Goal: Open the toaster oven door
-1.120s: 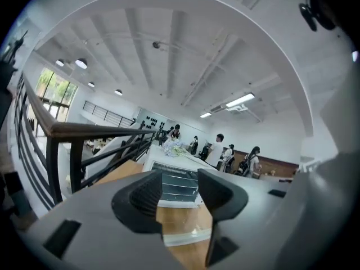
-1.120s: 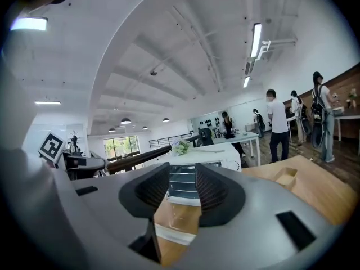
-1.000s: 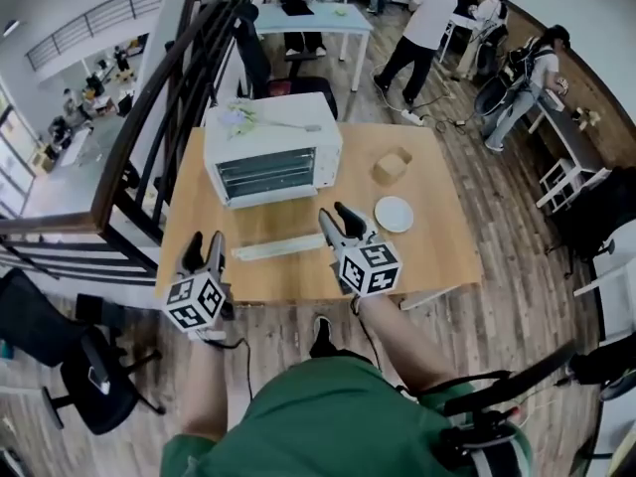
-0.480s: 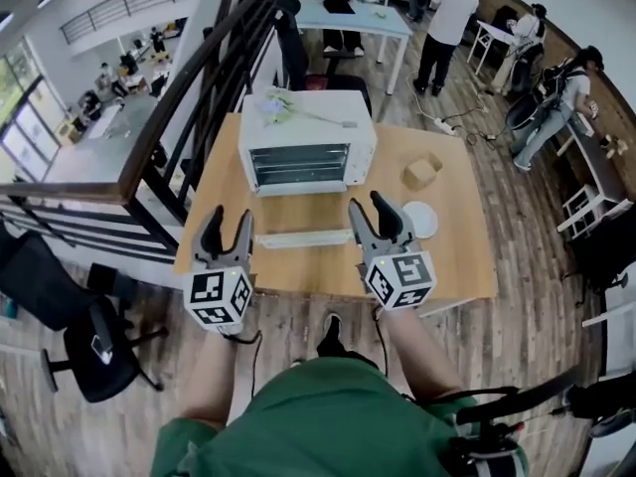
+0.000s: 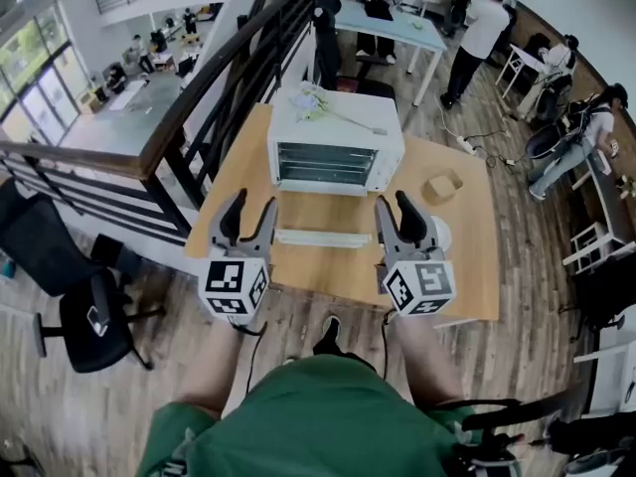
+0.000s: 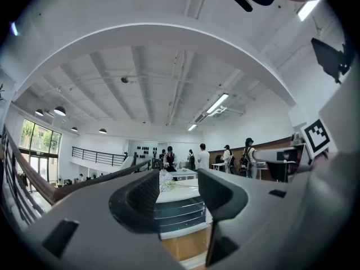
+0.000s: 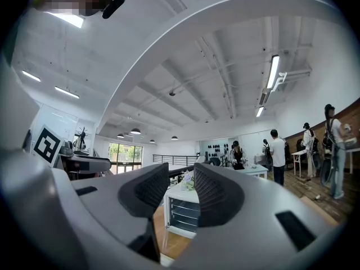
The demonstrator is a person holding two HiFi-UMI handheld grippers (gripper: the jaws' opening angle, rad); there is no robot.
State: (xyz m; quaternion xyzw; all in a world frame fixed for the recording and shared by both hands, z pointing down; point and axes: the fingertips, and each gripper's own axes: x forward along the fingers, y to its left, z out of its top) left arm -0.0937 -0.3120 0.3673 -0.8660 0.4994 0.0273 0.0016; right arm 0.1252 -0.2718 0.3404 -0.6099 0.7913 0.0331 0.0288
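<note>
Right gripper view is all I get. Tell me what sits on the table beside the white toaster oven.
Observer: A small tan cardboard box stands right of the white toaster oven.
Operator: Report what lies before the oven.
Observer: A long pale flat strip lies on the wooden table, parallel to the closed door.
Operator: Give the left gripper's state.
Observer: The left gripper is open, nothing between its jaws, short of the oven.

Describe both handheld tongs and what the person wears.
The left tongs and the right tongs match: two dark, curved jaws with ribbed inner faces on a grey body. The left cube and the right cube are white with black square markers. The right tongs' jaws are closing, with nothing between them. The person wears a green top.
</note>
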